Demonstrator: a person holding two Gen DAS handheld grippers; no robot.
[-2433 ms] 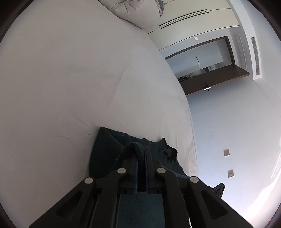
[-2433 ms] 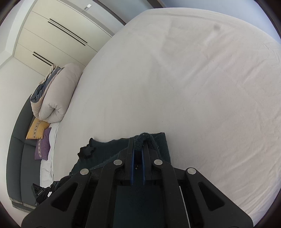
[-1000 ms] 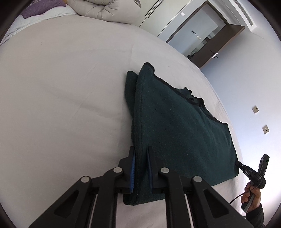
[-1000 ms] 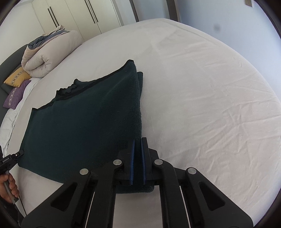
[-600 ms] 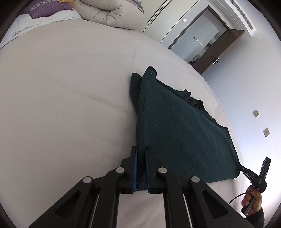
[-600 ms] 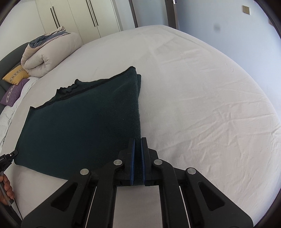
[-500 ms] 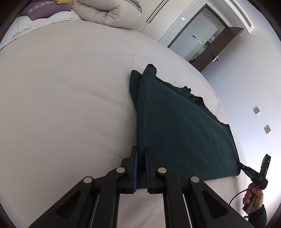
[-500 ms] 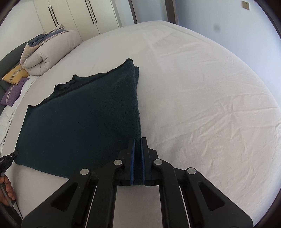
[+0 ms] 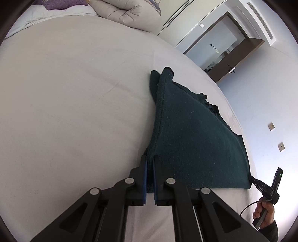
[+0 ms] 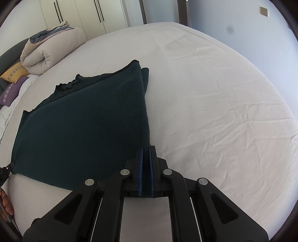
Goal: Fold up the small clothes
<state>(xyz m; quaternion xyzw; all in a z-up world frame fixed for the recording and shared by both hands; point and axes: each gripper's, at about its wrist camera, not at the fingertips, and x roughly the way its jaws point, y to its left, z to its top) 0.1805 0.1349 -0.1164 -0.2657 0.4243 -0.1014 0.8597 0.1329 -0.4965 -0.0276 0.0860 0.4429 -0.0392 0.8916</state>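
Note:
A dark green fleece garment (image 9: 195, 137) lies stretched over the white bed sheet (image 9: 74, 104), doubled over with two layers showing at its far corner. My left gripper (image 9: 150, 160) is shut on its near left corner. My right gripper (image 10: 146, 149) is shut on the near right corner of the garment (image 10: 89, 121). The right gripper (image 9: 260, 183) also shows at the garment's far corner in the left wrist view. The cloth is taut between the two grippers.
A rolled beige duvet (image 10: 46, 50) and yellow and purple pillows (image 10: 14, 82) lie at the head of the bed. White wardrobe doors (image 10: 89, 13) stand behind. A dark open door (image 9: 232, 61) is beyond the bed. The sheet (image 10: 214, 104) extends to the right.
Both grippers have pulled the held edge back toward me, away from the far corner. The garment went from bunched under the grippers to spread flat and doubled on the sheet.

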